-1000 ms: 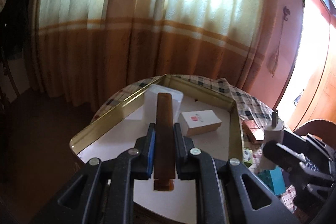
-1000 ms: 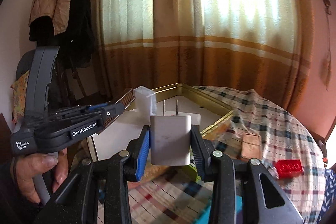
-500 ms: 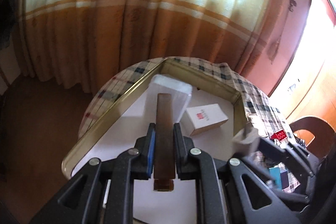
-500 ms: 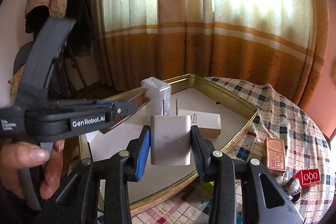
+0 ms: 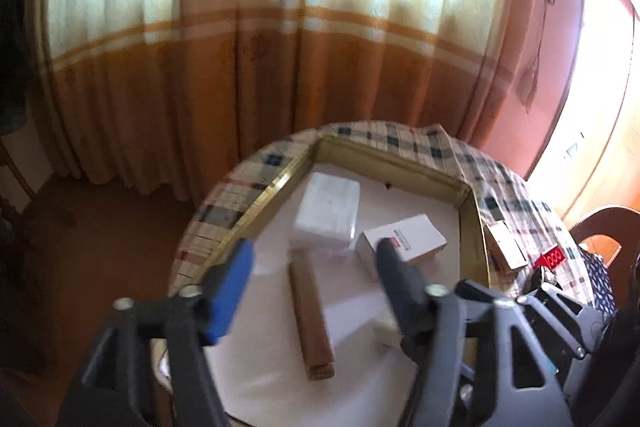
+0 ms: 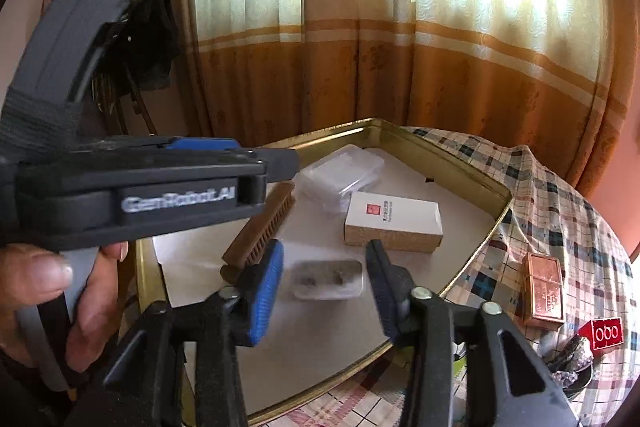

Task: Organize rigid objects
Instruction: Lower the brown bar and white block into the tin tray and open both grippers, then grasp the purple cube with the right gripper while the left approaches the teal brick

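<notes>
A gold-rimmed tray with a white floor holds a brown comb, a clear plastic case, a white and tan box and a white charger plug. My left gripper is open above the comb, which lies flat. My right gripper is open just above the plug, which lies on the tray floor.
On the checked tablecloth right of the tray lie a copper-coloured box, a red brick and a crumpled foil piece. Curtains hang behind. A chair stands at the right.
Both grippers dropped over the tray and opened. The comb left the left gripper and the plug left the right gripper; both now lie on the tray floor.
</notes>
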Action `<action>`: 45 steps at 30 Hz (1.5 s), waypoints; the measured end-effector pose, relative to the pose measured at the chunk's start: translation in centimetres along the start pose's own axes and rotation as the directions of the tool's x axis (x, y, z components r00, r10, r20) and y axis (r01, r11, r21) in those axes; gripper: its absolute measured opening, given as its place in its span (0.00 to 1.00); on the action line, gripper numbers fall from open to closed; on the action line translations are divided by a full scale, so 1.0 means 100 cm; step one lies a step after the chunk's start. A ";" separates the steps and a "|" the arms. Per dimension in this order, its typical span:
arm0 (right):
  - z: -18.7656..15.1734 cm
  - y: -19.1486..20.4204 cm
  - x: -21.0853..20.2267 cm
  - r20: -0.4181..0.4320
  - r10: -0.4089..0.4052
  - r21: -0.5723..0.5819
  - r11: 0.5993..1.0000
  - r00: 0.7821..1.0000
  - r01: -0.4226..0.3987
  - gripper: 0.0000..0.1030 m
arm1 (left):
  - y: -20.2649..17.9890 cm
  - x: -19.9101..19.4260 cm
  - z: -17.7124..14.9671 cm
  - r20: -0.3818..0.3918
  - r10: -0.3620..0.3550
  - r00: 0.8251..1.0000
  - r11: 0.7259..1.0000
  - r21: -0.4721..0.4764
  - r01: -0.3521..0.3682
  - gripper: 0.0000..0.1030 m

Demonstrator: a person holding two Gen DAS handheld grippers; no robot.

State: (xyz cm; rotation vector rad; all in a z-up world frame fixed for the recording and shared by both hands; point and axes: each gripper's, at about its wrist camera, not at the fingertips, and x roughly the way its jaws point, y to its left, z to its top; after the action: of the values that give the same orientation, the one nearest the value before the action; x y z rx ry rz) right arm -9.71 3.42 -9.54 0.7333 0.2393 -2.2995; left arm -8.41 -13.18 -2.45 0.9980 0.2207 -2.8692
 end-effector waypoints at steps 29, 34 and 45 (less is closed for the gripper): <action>-0.113 -0.121 -0.122 -0.031 -0.164 0.186 0.968 0.986 0.166 0.78 | -0.146 -0.058 -0.092 0.041 -0.103 0.994 0.964 0.250 0.090 0.93; -0.118 -0.120 -0.108 -0.081 -0.192 0.165 0.965 0.978 0.203 0.78 | -0.150 -0.058 -0.096 0.031 -0.117 0.993 0.963 0.248 0.106 0.93; -0.108 -0.122 -0.092 -0.135 -0.199 0.146 0.965 0.971 0.219 0.64 | -0.159 -0.051 -0.104 0.001 -0.137 0.991 0.957 0.260 0.132 0.93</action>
State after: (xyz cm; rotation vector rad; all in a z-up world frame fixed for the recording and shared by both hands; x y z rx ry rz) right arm -7.69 21.57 -13.65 0.9703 0.1958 -2.4994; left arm -0.28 4.43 -5.63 1.0320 -0.0967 -3.0895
